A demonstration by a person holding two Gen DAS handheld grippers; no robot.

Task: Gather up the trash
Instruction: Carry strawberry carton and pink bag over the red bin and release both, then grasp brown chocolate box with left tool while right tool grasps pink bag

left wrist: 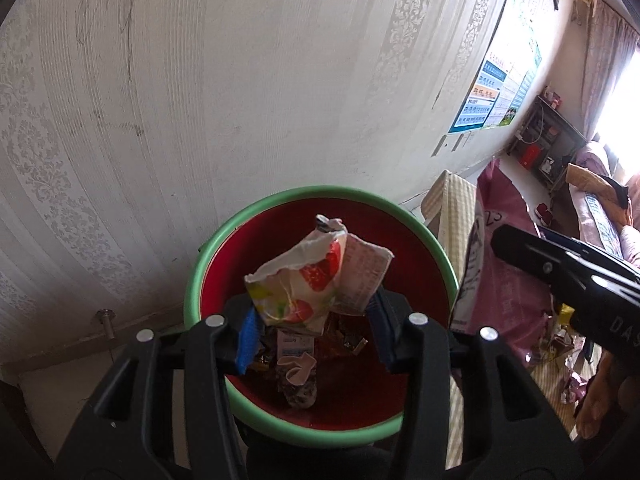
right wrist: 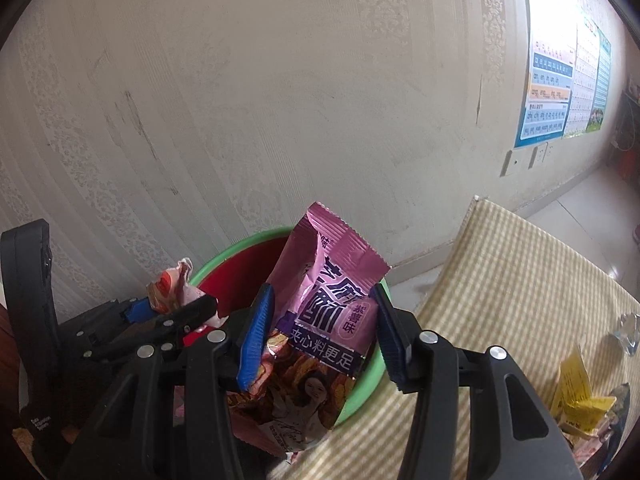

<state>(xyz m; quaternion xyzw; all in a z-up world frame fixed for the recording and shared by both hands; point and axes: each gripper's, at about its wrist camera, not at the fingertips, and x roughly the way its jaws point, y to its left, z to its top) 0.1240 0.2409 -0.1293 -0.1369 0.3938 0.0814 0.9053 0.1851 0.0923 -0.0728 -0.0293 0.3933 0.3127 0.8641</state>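
A red bin with a green rim (left wrist: 320,192) stands against the wall, with several wrappers (left wrist: 298,372) lying in its bottom. My left gripper (left wrist: 314,320) hangs over the bin's mouth, shut on a torn white wrapper with a strawberry print (left wrist: 304,284). In the right wrist view my right gripper (right wrist: 324,320) is shut on a pink snack bag (right wrist: 332,280), which stands upright between the blue pads above the bin's right rim (right wrist: 240,246). The left gripper (right wrist: 172,308) with its strawberry wrapper (right wrist: 172,284) shows there at the left. The right gripper (left wrist: 504,246) and the pink bag (left wrist: 504,280) show at the right of the left wrist view.
A surface under a yellow checked cloth (right wrist: 500,280) reaches up to the bin on its right. A yellow wrapper (right wrist: 576,392) and other scraps lie on it at the far right. The patterned wall (left wrist: 200,120) is close behind the bin. A metal door stop (left wrist: 106,316) sticks out low on the left.
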